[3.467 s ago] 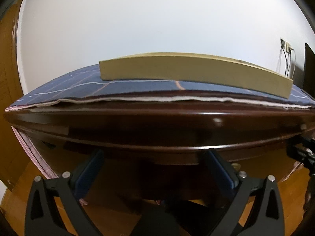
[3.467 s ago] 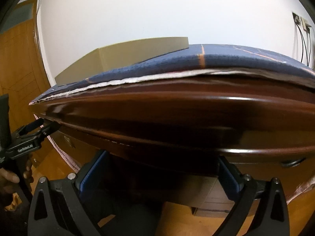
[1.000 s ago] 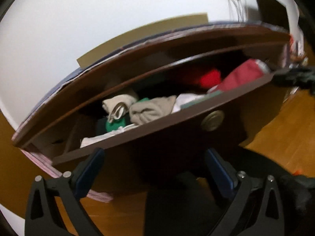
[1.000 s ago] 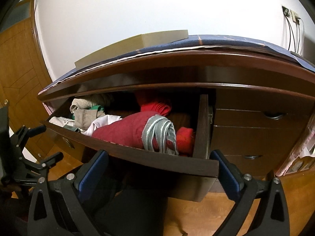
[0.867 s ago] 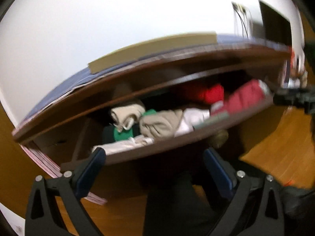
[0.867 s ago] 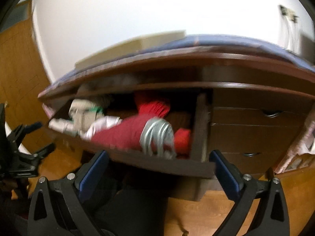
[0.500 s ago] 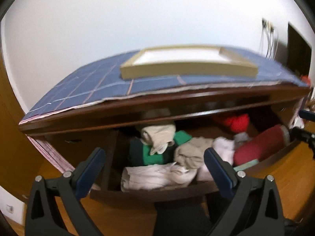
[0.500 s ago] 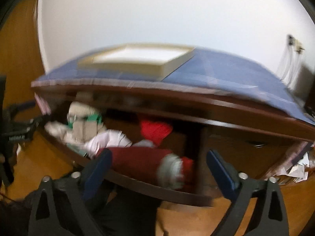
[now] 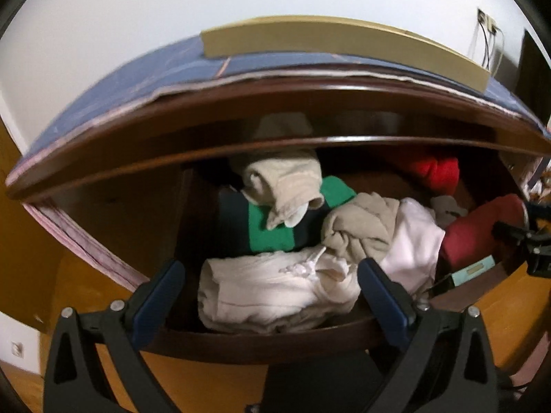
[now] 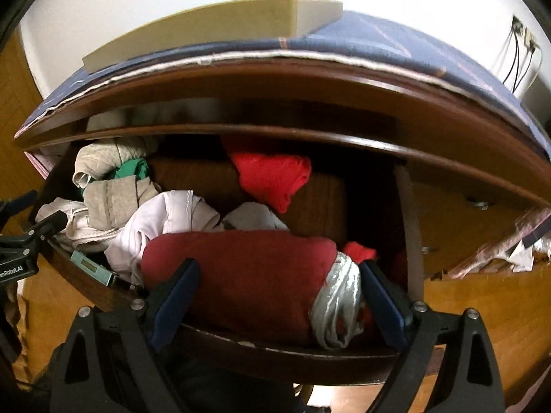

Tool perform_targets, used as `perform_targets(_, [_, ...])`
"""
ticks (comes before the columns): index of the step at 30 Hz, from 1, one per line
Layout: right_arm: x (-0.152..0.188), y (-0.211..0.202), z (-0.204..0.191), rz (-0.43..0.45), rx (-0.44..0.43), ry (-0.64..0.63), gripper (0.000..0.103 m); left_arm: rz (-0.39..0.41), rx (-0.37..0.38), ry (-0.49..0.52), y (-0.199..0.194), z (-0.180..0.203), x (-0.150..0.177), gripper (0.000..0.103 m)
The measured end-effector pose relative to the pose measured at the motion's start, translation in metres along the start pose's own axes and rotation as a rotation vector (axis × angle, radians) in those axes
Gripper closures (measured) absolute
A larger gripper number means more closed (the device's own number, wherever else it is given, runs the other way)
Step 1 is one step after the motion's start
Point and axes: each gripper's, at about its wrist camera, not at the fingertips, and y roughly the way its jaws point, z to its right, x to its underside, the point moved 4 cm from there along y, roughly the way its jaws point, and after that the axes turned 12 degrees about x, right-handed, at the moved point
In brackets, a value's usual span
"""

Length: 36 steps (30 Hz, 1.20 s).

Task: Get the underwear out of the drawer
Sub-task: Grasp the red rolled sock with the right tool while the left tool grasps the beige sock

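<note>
Nearest in the left wrist view, the left gripper point(image 9: 272, 278) stands spread wide and empty, just above the front rim of the open drawer point(image 9: 261, 344). Between its fingers lies a pale folded bundle point(image 9: 272, 289), and behind that a green and dark piece point(image 9: 272, 230) with a beige roll point(image 9: 286, 186) on top. In the right wrist view, the right gripper point(image 10: 279, 289) is also spread and holds nothing; a dark red roll point(image 10: 241, 275) with a silver band point(image 10: 339, 306) lies between its fingers but is not pinched. Farther back sits a bright red piece point(image 10: 272, 175), and on top of the dresser a flat tan box point(image 9: 337, 41) rests on a blue cloth point(image 9: 137, 89).

To do this step well, I think each gripper should go down on one single bundle, with both fingers around its middle, then close firmly and lift straight up, so that the neighbouring clothes do not come out with it.

Compared with a few seconds ago, the drawer, then hidden below the dresser edge, is now open and full in view, and both grippers look down into it.
</note>
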Motion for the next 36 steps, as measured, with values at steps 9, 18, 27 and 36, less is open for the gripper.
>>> perform_targets(9, [0.026, -0.006, -0.001, -0.077, -0.043, 0.028, 0.009, -0.053, 0.007, 0.016, -0.011, 0.003, 0.029, 0.000])
perform_targets(18, [0.061, -0.014, -0.004, -0.119, -0.080, 0.037, 0.005, -0.124, 0.062, -0.007, -0.029, 0.016, 0.067, 0.000])
perform_targets(27, [0.054, -0.014, 0.001, -0.123, -0.064, 0.056, 0.005, -0.100, 0.026, -0.020, -0.035, 0.016, 0.068, 0.000])
perform_targets(36, [0.050, -0.010, -0.004, -0.164, -0.065, 0.034, 0.004, -0.143, 0.103, 0.005, -0.034, 0.013, 0.060, 0.000])
